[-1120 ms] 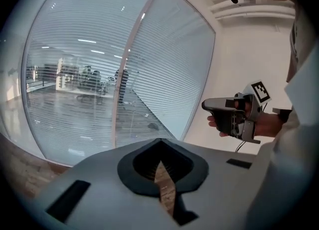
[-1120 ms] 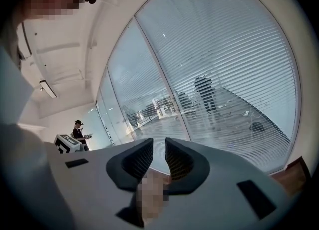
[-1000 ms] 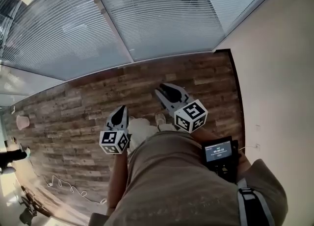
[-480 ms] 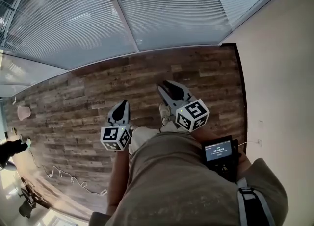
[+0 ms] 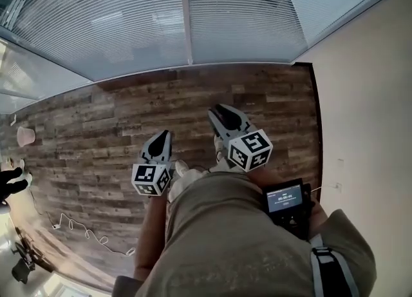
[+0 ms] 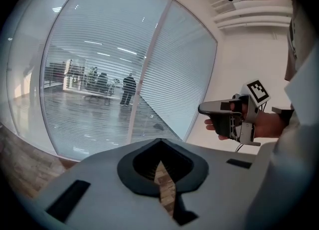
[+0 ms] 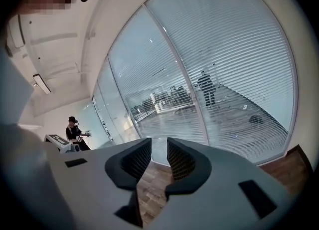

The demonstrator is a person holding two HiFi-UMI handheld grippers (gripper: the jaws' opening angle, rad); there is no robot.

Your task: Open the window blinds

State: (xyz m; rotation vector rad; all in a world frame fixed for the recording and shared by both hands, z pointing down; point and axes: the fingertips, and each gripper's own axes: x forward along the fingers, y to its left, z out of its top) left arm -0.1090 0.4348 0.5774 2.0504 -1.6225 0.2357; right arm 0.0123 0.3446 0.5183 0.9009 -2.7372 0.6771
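Head view: plank floor (image 5: 96,122) runs up to a glass wall, blinds (image 5: 238,19) lowered over every pane right down to floor level, grey mullion (image 5: 185,6) btwn two panes. Plain pale wall (image 5: 367,96) on the right, meeting the glass at a corner. Thin white cable (image 5: 77,228) snakes over the floor at lower left. Person stands on the planks well back from the glass, small screen unit (image 5: 286,199) at the waist.

L gripper (image 5: 165,133) & R gripper (image 5: 219,111) are both held out in front, over bare floor, pointing toward the blinds, touching nothing.

Left gripper view: L gripper (image 6: 159,144) jaws closed tip to tip, nothing in them. Blinds (image 6: 99,84) well ahead, a hall w/ people dimly visible thru the slats.

Right gripper view: R gripper (image 7: 158,146) jaws a narrow gap apart, only floor showing btwn them, nothing held. Blinds (image 7: 239,64) fill the panes ahead, well apart from the jaws. Another person (image 7: 75,129) stands far left by the glass.
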